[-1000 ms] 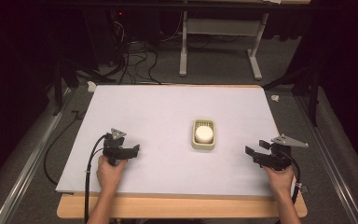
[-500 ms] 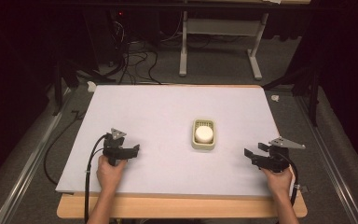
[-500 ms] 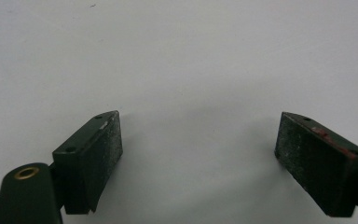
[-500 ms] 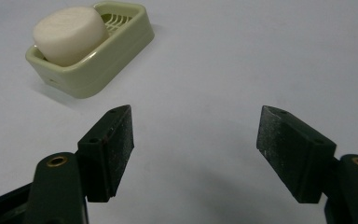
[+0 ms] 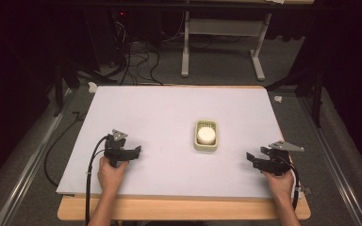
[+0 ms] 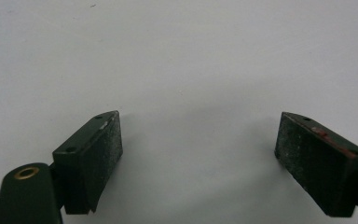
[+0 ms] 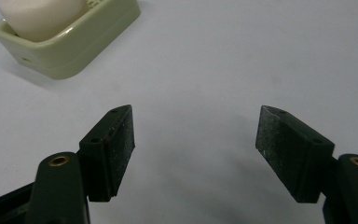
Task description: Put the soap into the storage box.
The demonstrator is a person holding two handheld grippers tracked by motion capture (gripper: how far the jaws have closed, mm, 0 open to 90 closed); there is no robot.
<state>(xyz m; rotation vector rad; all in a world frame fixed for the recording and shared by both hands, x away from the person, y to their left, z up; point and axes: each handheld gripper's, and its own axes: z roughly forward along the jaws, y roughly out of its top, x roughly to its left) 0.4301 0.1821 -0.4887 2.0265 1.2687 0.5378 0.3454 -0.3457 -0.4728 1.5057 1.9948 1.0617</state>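
A pale green soap dish with a white bar of soap in it sits right of the middle of the white table top. My left gripper rests at the front left, its jaws wide apart over bare surface. My right gripper lies at the front right and points left. Its jaws have just been closing a little but still stand apart, with nothing between them. In the right gripper view the dish and the soap lie beyond the left jaw at the upper left.
A wooden board sticks out under the table's front edge. Behind the table stand a white desk frame and loose cables on the dark floor. Metal rails run along both sides.
My right gripper has shifted slightly left and toward the front edge. The left gripper, the dish and the soap have stayed where they were.
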